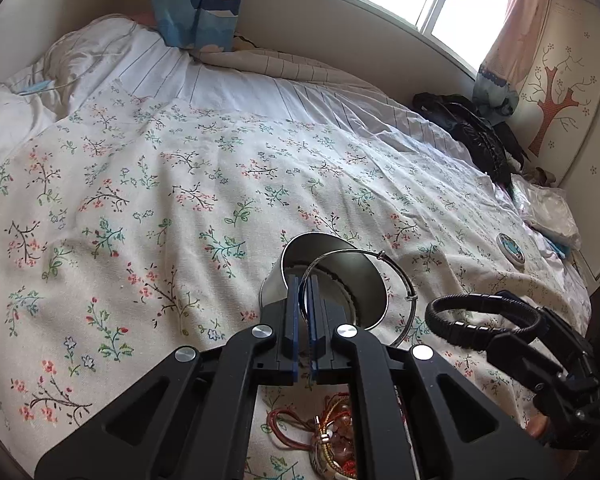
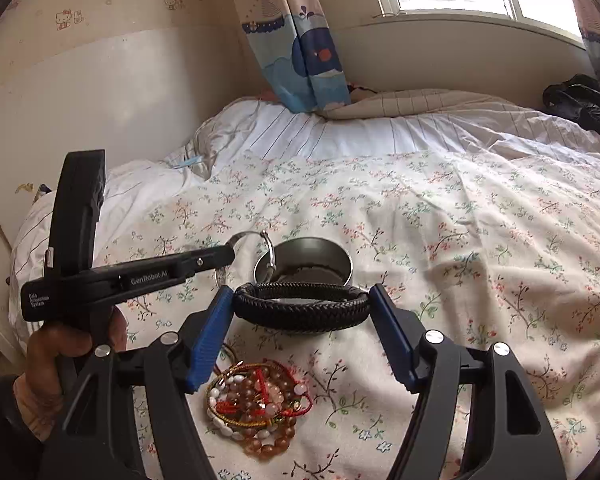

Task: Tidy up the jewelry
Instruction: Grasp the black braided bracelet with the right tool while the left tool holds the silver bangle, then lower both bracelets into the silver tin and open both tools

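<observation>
My left tool (image 1: pixel 303 280) was clamped on a thin silver bangle (image 1: pixel 396 280), my right tool (image 2: pixel 302 300) spread around a black braided bracelet (image 2: pixel 302 307). Risk: either could slip and miss the metal bowl (image 2: pixel 312 258) on the bed (image 2: pixel 480 240). The bowl sat at twelve o'clock, just beyond both tools.

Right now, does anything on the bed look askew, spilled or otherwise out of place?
Only mildly. The beaded bracelets lie in a tangled heap on the floral bedspread, not in the metal bowl. The left hand-held gripper pinches a thin silver bangle over the bowl; the right hand-held gripper grips a black braided bracelet. Nothing looks spilled or damaged.
</observation>
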Tool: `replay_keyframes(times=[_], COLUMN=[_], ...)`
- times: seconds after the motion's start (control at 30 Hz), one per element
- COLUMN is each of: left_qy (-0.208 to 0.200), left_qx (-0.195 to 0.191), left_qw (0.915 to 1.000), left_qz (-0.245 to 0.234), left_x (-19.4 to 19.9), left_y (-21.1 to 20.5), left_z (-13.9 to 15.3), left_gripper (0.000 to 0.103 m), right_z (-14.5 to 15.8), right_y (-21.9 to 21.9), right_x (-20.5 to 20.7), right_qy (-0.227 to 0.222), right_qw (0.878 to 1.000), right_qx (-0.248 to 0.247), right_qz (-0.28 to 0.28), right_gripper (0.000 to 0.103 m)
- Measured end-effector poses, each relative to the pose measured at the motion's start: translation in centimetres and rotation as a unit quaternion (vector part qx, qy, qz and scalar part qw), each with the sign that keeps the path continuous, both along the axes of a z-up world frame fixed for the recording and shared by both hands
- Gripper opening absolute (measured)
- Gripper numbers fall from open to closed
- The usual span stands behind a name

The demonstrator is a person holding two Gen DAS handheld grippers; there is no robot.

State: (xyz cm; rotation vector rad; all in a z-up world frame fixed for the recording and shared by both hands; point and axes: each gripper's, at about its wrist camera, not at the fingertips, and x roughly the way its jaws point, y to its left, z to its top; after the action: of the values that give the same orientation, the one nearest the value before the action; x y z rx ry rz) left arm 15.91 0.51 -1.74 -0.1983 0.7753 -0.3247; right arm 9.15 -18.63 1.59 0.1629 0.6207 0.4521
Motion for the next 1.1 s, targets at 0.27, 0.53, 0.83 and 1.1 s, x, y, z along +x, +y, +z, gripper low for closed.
replay_keyframes(times=[0.27,0.53,0.83,1.1], left_qy=[0.017,0.033,0.006,-0.006], left_qx=[0.025,0.027,-0.005,-0.006], left_qw=[0.9995,0.9989,0.9932,0.992], left_qz=[-0.007,0.016,0.116,0.126], left_x=[3.1,3.9,3.3,2.8], left_y=[-2.3,-1.8,3.0,3.4], left_z=[-0.9,-1.5,0.2,0.7], left_gripper=[0.004,0.01,0.023,0.042], right_z=[0.4,0.0,-1.8,-2.9], right_y=[-0.2,1.5,5.2,6.7], right_x=[2.7,4.8,7.8,8.0], right_qy=[-0.008,-0.005,0.017,0.043], right_qw=[1.0,1.0,0.998,0.996], right_qx=[-0.004,-0.017,-0.027,-0.07], right_qz=[-0.01,0.006,0.045,0.044], right_gripper=[0.067,0.067,0.074,0.085])
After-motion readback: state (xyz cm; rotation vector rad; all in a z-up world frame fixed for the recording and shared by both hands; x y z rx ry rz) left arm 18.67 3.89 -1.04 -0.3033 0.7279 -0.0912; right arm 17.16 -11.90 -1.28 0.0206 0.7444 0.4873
